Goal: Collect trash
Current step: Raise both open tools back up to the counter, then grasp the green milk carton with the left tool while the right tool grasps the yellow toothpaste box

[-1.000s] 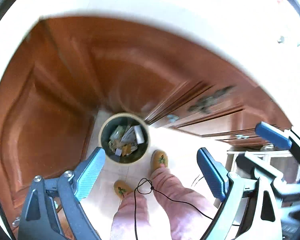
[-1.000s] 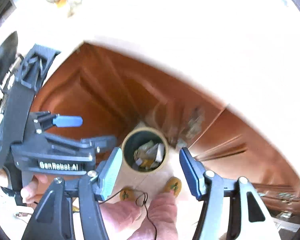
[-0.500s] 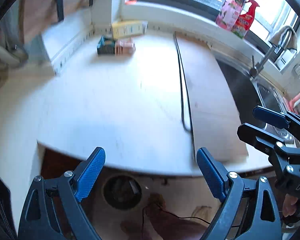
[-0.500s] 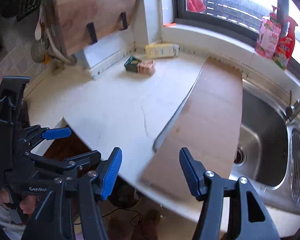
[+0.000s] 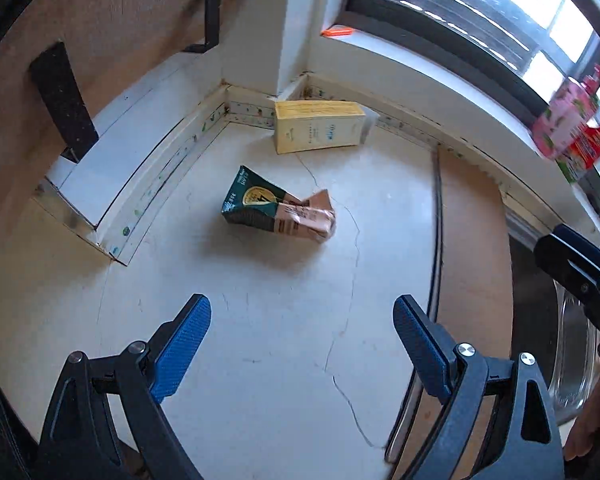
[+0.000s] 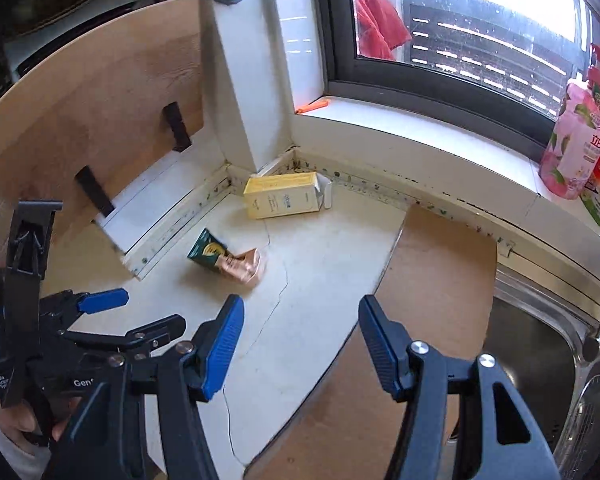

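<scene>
Both grippers, left (image 5: 302, 344) and right (image 6: 300, 344), gape empty above the surface (image 5: 260, 360); straddle the crumpled carton (image 5: 278, 210) across its narrow width, then the yellow box (image 5: 318, 126).

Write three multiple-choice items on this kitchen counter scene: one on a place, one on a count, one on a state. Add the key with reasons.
1. Where does the yellow carton lie?
A. in the sink
B. in the counter's back corner under the window sill
C. on the wooden board

2. How many cartons lie on the counter?
A. one
B. two
C. four

3. What state is the green and pink carton in?
A. crushed, lying on its side
B. upright and intact
C. held in a gripper

Key: B, it lies against the corner edging; B, only the yellow one and the green and pink one show; A, its pink end is crumpled, and the left gripper and right gripper are both open and empty.
</scene>
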A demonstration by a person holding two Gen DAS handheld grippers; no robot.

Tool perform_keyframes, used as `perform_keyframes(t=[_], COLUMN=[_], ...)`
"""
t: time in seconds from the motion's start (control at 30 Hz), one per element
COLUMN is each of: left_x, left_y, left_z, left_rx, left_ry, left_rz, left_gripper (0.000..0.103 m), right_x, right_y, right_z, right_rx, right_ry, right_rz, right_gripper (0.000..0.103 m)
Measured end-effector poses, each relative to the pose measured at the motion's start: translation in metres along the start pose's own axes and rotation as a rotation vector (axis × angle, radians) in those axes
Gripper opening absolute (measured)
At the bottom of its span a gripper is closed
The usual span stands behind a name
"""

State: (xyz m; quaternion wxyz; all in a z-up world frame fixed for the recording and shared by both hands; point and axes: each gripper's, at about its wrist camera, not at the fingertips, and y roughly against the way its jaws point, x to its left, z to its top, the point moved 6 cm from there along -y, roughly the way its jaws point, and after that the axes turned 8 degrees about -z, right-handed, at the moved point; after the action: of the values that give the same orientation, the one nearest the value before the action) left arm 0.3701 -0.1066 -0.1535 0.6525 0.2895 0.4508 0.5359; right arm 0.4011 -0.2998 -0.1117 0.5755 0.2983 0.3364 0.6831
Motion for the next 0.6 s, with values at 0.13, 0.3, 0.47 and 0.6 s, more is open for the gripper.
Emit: perform_keyframes(t=[0.13,0.3,0.47,0.6], left_x=[0.025,0.049,0.061,0.060], left_y=[-0.042,-0.082,-0.103,-0.109], left_z=[0.026,0.043,0.043,0.044], left_rx=[0.015,0.018,0.011,-0.017], left_ry=[0.178,0.377,0.547,0.620], left_rz=[0.016,0.061,0.128,0.184], left_gripper=[0.085,0.079,0.079,0.079], right_x=[-0.018,-0.030,-0.036,-0.040], right_y=[-0.039,-0.083,-0.111,-0.124], right_z=[0.026,0.044,0.055,0.064], right_rx=[-0.011,-0.008,-0.001,-0.009], right_ry=[-0.058,-0.081,-0.123,-0.155], right_rz=[0.007,0.008,0.035,0.064], right_gripper=[0.060,0.060,0.060,0.060])
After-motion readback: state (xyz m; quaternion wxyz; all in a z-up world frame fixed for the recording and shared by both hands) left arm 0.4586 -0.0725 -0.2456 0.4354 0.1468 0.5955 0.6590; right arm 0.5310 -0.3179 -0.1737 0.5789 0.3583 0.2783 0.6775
